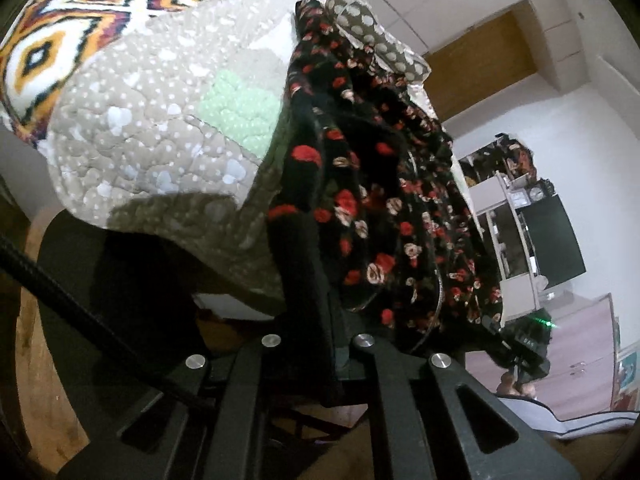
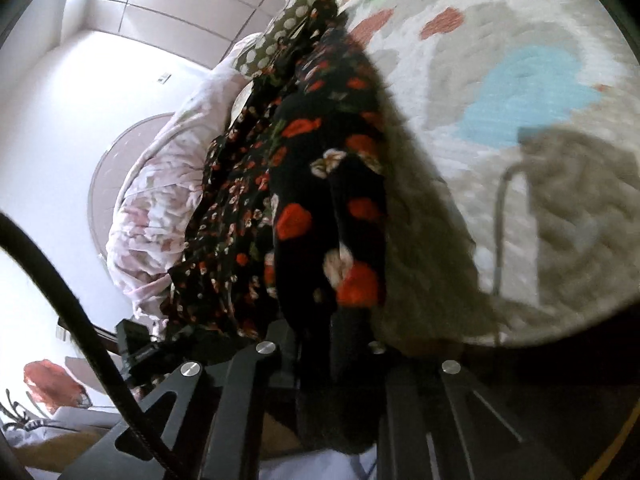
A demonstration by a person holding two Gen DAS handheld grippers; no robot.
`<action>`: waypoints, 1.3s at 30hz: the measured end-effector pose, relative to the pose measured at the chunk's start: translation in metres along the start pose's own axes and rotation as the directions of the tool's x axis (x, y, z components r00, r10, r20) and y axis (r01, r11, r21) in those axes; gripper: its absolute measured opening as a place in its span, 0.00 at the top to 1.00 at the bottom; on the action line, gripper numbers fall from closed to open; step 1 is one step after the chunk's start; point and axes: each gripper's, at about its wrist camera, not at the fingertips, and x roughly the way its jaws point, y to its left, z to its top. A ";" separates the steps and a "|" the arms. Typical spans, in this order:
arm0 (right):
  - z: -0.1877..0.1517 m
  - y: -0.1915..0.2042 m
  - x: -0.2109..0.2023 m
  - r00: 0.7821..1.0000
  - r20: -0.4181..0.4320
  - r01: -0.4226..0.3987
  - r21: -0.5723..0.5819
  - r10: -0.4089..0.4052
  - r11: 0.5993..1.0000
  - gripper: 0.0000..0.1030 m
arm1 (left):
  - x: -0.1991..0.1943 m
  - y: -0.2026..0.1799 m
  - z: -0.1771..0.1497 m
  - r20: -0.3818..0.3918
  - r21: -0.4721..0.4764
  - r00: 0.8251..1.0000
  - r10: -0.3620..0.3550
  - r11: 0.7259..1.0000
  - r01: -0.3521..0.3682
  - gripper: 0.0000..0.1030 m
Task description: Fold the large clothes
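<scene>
A black garment with red and cream roses (image 1: 360,200) hangs stretched between my two grippers, next to a quilted bedspread (image 1: 152,120). My left gripper (image 1: 316,320) is shut on one edge of the garment. My right gripper (image 2: 324,336) is shut on another edge of the garment (image 2: 320,200). The right gripper also shows in the left wrist view (image 1: 528,344), low at the right. The left gripper shows in the right wrist view (image 2: 136,344), low at the left. The fingertips are hidden by cloth.
A brown polka-dot cloth (image 1: 368,28) lies at the garment's far end. A patterned blanket (image 1: 52,40) and a pink floral pillow (image 2: 160,184) lie on the bed. A shelf with a dark screen (image 1: 552,240) stands by the white wall. A black cable (image 2: 80,300) crosses the right wrist view.
</scene>
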 end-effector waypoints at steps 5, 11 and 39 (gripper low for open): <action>0.007 0.011 0.002 0.998 -0.006 -0.066 -0.006 0.066 0.998 0.88 | -0.009 0.003 0.009 0.007 -0.018 0.999 -0.031 0.999 0.031 0.94; 0.045 0.057 0.014 0.989 -0.025 -0.151 -0.108 0.149 0.983 0.88 | -0.014 -0.026 0.055 0.053 0.008 0.998 -0.036 0.999 0.035 0.94; 0.394 0.054 0.168 0.954 0.198 0.216 0.060 -0.224 0.975 0.66 | 0.131 -0.088 0.404 0.233 -0.070 0.910 0.342 0.940 -0.335 0.54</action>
